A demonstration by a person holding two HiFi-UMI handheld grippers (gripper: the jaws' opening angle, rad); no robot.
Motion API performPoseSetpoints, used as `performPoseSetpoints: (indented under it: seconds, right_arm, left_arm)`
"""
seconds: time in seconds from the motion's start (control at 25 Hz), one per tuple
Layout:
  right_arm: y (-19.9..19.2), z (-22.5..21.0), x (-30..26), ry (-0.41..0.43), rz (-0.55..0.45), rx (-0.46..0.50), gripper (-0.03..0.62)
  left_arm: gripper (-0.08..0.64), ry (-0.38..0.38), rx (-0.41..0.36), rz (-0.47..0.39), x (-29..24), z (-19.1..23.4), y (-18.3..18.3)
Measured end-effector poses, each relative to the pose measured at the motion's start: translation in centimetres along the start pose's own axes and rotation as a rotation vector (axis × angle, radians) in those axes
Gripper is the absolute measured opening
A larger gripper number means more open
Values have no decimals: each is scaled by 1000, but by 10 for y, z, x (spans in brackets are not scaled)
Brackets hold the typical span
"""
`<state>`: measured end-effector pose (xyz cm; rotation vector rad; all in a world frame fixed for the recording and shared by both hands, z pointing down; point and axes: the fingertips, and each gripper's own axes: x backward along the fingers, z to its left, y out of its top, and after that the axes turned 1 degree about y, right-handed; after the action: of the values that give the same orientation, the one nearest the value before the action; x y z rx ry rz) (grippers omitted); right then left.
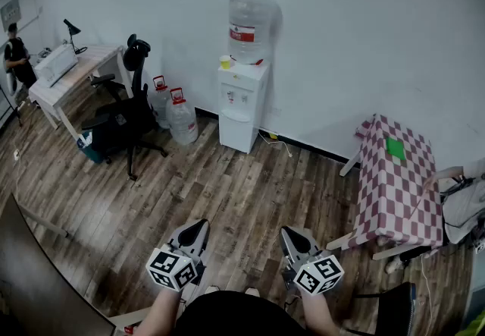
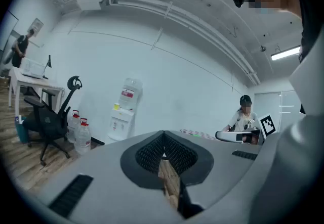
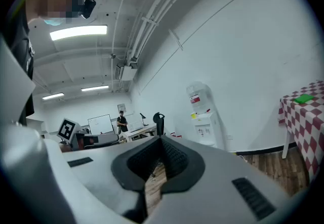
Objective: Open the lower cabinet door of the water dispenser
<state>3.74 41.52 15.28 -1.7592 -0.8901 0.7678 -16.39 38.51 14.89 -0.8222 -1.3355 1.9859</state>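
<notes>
No legible text, brand or number in any view. Entries:

1. Label (image 1: 242, 32), red and white, on the bottle (image 1: 250, 12) atop the dispenser (image 1: 242, 103): print too small to read.
2. Square markers, black-and-white block patterns without letters or digits, on the left cube (image 1: 173, 268) and the right cube (image 1: 318, 274). One such marker also shows in the left gripper view (image 2: 267, 125) and one in the right gripper view (image 3: 66, 129).
3. Wall plaque (image 1: 10, 12), far left, above the desk: content illegible.
4. Whiteboard (image 3: 100, 124), far wall, right gripper view: no writing can be made out.
</notes>
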Motion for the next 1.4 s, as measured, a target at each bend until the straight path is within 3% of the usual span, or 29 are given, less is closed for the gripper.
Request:
performPoseSetpoints:
  seconds: [0.48, 1.0, 1.4]
  right_arm:
    - [-12, -9, 20, -14, 13, -13, 21]
    - [-13, -28, 42, 43, 1, -72, 23]
    - [-30, -53, 67, 61, 52, -79, 23]
  left_arm:
    - [14, -4, 7, 0, -3, -16, -6]
    - [14, 19, -9, 3, -12, -38, -13]
    - [14, 39, 4, 36, -21, -69, -34]
